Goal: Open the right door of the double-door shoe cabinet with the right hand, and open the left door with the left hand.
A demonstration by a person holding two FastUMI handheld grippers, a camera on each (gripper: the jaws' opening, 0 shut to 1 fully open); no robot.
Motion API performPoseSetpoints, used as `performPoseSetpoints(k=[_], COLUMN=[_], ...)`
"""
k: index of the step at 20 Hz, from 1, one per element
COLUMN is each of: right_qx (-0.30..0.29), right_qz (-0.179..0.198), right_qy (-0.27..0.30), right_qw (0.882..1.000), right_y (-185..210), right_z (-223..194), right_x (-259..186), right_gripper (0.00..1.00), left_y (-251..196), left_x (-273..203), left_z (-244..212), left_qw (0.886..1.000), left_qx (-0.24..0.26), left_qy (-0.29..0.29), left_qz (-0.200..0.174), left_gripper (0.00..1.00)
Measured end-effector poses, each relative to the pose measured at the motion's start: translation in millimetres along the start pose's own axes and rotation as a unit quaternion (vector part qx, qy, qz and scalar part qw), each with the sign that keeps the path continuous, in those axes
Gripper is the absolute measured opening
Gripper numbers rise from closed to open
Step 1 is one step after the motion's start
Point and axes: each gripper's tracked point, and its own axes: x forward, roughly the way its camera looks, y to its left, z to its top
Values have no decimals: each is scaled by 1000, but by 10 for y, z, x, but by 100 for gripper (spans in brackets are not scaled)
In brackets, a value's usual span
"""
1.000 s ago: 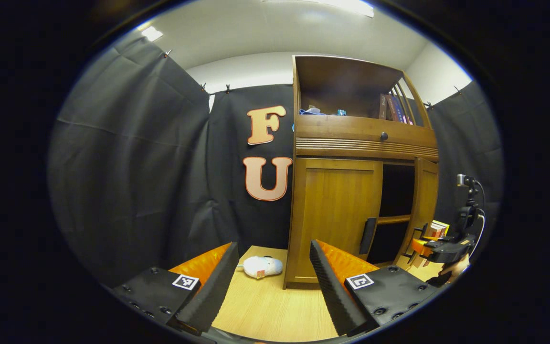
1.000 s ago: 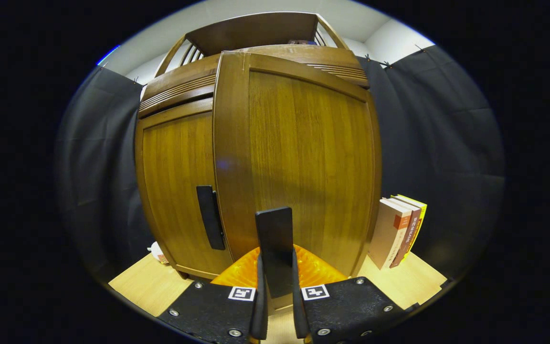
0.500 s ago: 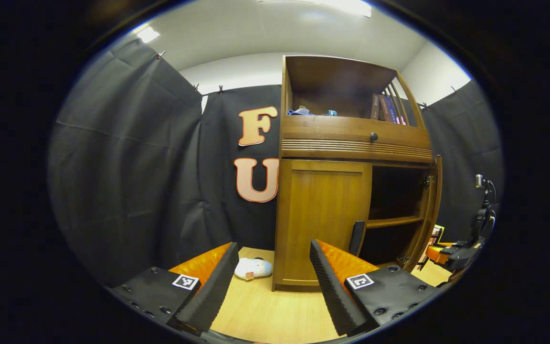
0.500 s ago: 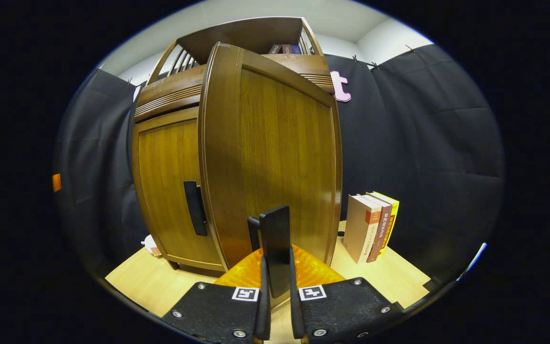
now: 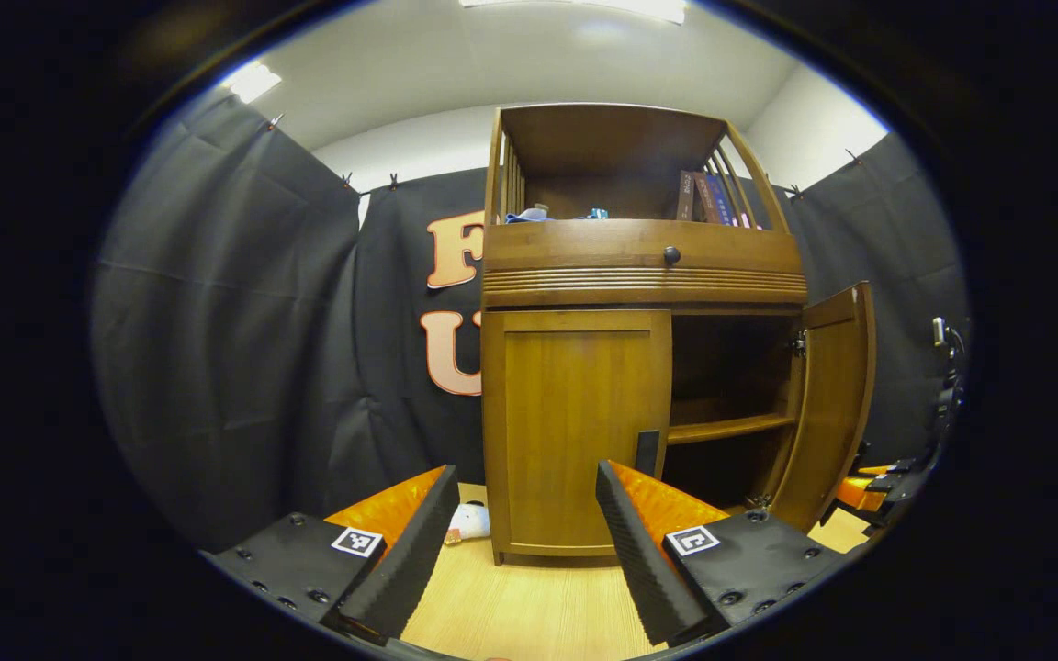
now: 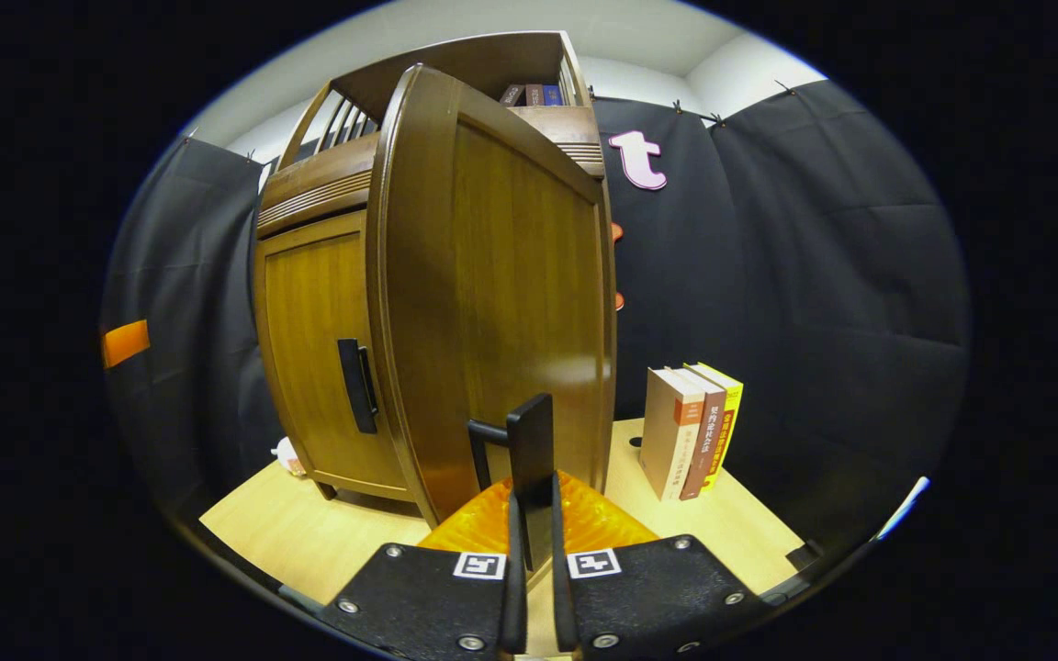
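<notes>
My right gripper (image 6: 532,514) pinches the right door's handle (image 6: 529,450). My left gripper (image 5: 522,542), spread, faces the left door (image 5: 577,431); its upright handle (image 5: 647,452) lies ahead, slightly right.

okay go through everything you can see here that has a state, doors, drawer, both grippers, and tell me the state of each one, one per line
Right door: swung wide open.
Right door handle: clamped between the fingers of the right hand-held gripper.
Left door: closed.
Left door handle: untouched.
Left hand-held gripper: open, empty, short of the cabinet.
Drawer: closed.
Books beside the cabinet: standing upright.
</notes>
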Motion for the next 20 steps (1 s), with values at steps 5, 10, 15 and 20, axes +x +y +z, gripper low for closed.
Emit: performPoseSetpoints(k=[5, 10, 15, 20], right_qx=[14, 27, 24, 34], right_qz=[-15, -15, -4, 9], right_qy=[0, 0, -7, -8], right_qw=[1000, 1000, 1000, 999], right_y=[-488, -860, -1127, -1398], right_z=[-3, 13, 5, -30], right_x=[-109, -155, -158, -216], right_gripper=[3, 5, 0, 0], left_y=[-347, -569, -782, -1002], left_x=[145, 328, 672, 1055], left_z=[34, 11, -117, -319], left_qw=[1000, 1000, 1000, 998], left_qx=[-3, -7, -10, -40], left_qy=[4, 10, 23, 40], left_qz=[-5, -1, 1, -6], left_gripper=[93, 93, 93, 93])
